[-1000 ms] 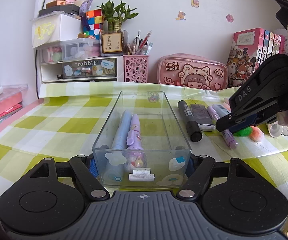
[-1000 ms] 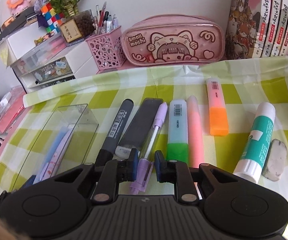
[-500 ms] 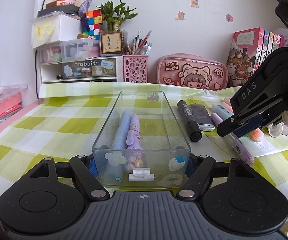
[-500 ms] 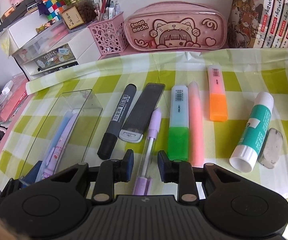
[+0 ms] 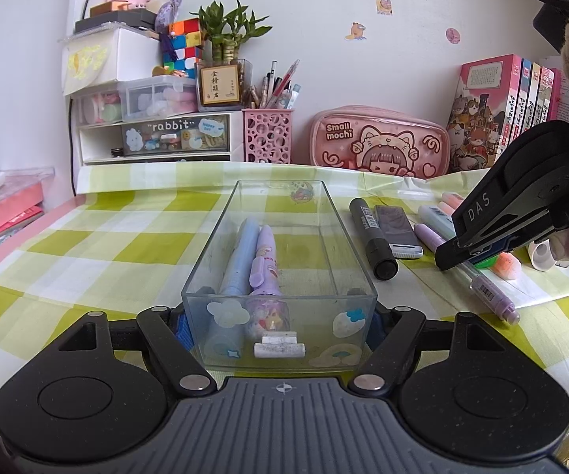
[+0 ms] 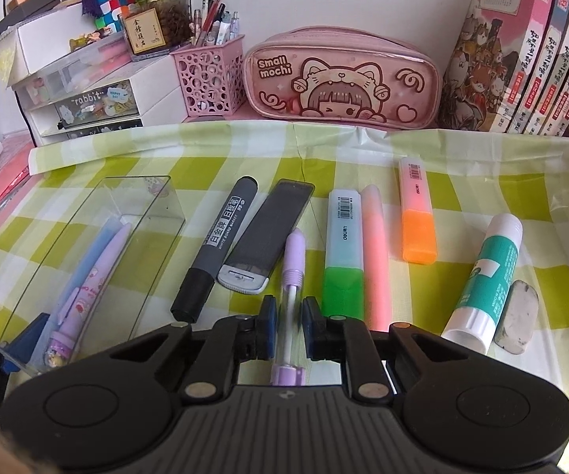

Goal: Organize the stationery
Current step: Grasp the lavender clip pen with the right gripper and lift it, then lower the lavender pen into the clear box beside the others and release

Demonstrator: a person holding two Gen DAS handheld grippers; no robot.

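Left gripper (image 5: pixel 280 318) is clamped on the near end of the clear tray (image 5: pixel 325 213), one finger on each long wall; tray sits flat on the green checked cloth (image 5: pixel 87 245). Inside the tray lie a blue pen (image 5: pixel 237 260) and a purple cartoon pen (image 5: pixel 264 264), side by side and touching.

Right gripper (image 6: pixel 288 326) has just been closing; its blue pads now press on the clear barrel of the lilac pen (image 6: pixel 293 272), which runs between the jaws with its cap end pointing away from the camera. In the left wrist view that pen's far end looks tilted down toward the cloth; cannot tell if it touches.

Loose on the cloth right of the tray, in a row: black whiteboard marker (image 6: pixel 221 245), dark flat case (image 6: pixel 270 233), green highlighter (image 6: pixel 342 252), pink pen (image 6: pixel 375 252), orange highlighter (image 6: pixel 416 217), glue stick (image 6: pixel 485 280), eraser (image 6: pixel 518 316) just beside the glue stick.

Pink pencil pouch (image 6: pixel 343 75) at the back, against the wall.
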